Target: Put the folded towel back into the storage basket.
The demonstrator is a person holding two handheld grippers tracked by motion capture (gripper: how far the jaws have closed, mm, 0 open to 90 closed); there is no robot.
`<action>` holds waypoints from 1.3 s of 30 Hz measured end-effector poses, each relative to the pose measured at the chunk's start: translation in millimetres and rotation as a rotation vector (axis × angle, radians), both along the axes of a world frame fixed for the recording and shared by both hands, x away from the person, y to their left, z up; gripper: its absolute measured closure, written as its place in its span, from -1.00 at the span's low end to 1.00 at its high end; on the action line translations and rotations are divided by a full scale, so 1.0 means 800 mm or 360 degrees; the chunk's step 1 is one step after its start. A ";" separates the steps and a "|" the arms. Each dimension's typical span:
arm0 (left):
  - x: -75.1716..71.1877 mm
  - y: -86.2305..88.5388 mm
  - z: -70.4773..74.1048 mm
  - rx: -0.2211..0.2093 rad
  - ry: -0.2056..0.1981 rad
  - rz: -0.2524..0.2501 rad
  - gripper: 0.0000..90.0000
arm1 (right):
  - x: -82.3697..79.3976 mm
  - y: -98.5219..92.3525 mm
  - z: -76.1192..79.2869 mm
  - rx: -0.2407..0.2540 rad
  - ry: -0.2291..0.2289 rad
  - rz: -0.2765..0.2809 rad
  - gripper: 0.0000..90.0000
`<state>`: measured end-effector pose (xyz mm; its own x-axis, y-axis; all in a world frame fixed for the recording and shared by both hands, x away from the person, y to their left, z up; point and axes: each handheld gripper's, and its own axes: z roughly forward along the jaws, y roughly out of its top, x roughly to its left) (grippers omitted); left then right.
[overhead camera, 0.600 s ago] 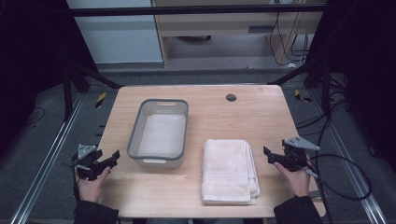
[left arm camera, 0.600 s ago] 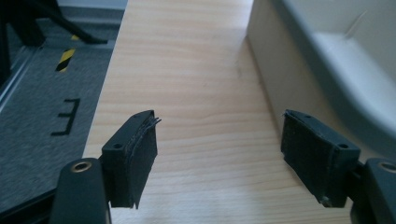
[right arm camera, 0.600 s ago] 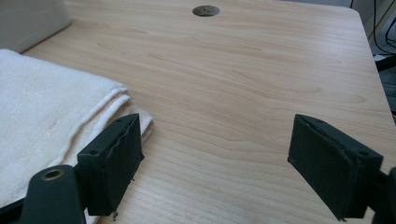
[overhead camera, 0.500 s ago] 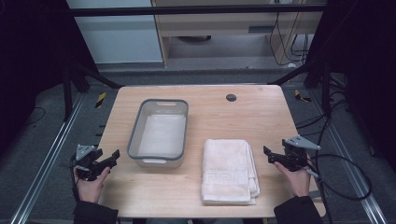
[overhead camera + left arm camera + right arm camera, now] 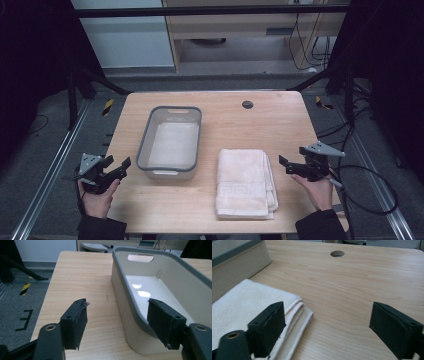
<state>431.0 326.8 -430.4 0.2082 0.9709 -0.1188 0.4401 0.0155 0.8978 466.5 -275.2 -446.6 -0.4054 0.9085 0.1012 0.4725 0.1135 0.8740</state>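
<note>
A folded cream towel (image 5: 246, 182) lies flat on the near right part of a light wooden table (image 5: 280, 125), its stacked folded edges facing right. In the right gripper view the towel (image 5: 249, 307) sits at the lower left, with its layered edge just beside one black jaw. To the towel's left, near but apart from it, stands an empty grey-rimmed plastic bin (image 5: 171, 142) with a handle slot in each short end; its long side runs away from the person. In the left gripper view the bin (image 5: 155, 282) rises close ahead on the right, its pale inside bare and shiny.

The right gripper (image 5: 286, 165) is held in a hand at the table's right edge, near the towel and pointing toward it, jaws spread wide with nothing between them. The left gripper (image 5: 124, 166) is held in a hand at the table's left edge, pointing toward the bin's near corner, jaws likewise released and holding nothing.

A small round hole (image 5: 247, 104) sits in the tabletop toward the far edge
</note>
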 end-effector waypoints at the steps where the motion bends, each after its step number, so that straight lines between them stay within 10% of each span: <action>1: 0.000 -0.001 0.001 -0.0002 0.0001 -0.0010 -0.27 | 0.000 0.000 0.001 0.0005 -0.0002 0.0001 -0.63; 17: 0.009 -0.035 0.022 -0.0014 -0.0035 -0.0120 -0.20 | 0.012 0.008 0.035 0.0037 -0.0017 0.0039 -0.33; 39: 0.017 -0.116 0.044 0.0015 -0.0067 -0.0335 -0.17 | 0.030 0.026 0.063 0.0112 -0.0061 0.0131 -0.39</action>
<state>444.7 234.1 -395.3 0.4108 0.9066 -0.0967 0.3946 -0.0812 0.9153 490.5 -254.5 -396.0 -0.4832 0.8631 0.1467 0.4304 0.0883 0.8983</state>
